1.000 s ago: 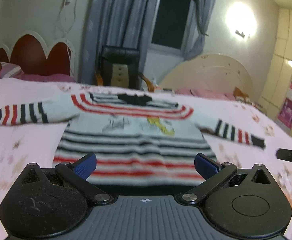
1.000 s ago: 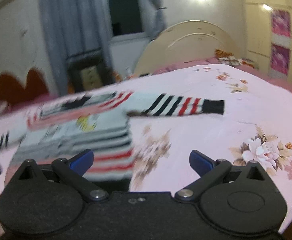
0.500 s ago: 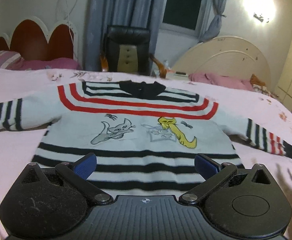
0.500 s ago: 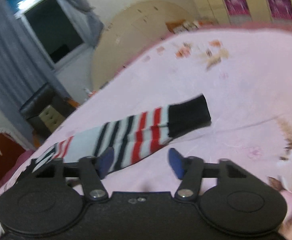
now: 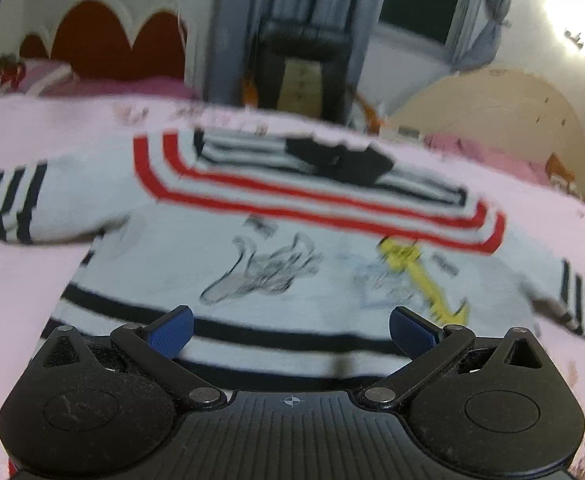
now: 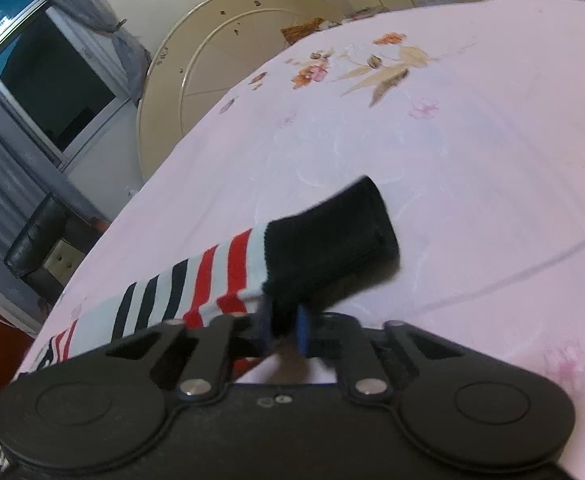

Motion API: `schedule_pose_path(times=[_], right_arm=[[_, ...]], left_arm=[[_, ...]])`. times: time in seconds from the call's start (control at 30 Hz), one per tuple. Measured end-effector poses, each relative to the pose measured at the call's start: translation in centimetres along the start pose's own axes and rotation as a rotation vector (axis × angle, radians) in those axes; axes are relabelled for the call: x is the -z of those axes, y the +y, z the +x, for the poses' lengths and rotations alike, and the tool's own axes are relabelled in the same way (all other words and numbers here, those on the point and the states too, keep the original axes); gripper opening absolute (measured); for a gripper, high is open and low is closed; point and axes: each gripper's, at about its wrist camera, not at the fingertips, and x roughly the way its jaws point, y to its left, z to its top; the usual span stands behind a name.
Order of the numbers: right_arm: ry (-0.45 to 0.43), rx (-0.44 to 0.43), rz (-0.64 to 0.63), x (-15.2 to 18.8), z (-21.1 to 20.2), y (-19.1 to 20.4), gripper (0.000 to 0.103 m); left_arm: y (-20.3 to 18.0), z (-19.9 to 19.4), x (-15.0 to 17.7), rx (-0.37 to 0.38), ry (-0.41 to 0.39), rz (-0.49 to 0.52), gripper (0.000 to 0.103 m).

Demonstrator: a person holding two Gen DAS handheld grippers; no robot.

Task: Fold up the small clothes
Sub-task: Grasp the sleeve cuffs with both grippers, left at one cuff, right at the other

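Right wrist view: I'm closing my right gripper (image 6: pixel 283 326) on the sweater's (image 5: pixel 292 264) black cuff (image 6: pixel 328 236); left gripper (image 5: pixel 290 328) is hovering apart. Shallow pinch risks slipping.

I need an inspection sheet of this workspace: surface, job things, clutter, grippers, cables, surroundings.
Surface: pink floral bedsheet.
Job's things: white knitted sweater with red and black stripes, spread flat; its black cuff is raised off the sheet.
Clutter: nothing seen.
Grippers: left gripper open over the hem; right gripper closing, cuff between its fingers.
Cables: nothing seen.
Surroundings: grey curtains, black chair, dark window.
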Motion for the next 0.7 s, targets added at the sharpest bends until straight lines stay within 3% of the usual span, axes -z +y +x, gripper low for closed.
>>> schedule_pose_path(times=[0.13, 0.3, 0.53, 0.7], right_arm=[[-0.064, -0.017, -0.141, -0.1, -0.8, 3.9, 0.009], [-0.072, -0.182, -0.358, 2.8, -2.1, 12.2, 0.009], [0.075, -0.433, -0.632, 12.4, -2.6, 24.2, 0.008], [0.181, -0.500, -0.748, 19.1, -1.5, 29.4, 0.009]], left_arm=[[2.4, 1.1, 0.0, 0.017, 0.050, -0.014, 0.103], [5.3, 2.0, -0.6, 0.021, 0.059, -0.042, 0.103], [9.3, 2.2, -2.5, 0.073, 0.027, -0.092, 0.103], [12.5, 2.0, -3.7, 0.075, 0.022, -0.125, 0.103]])
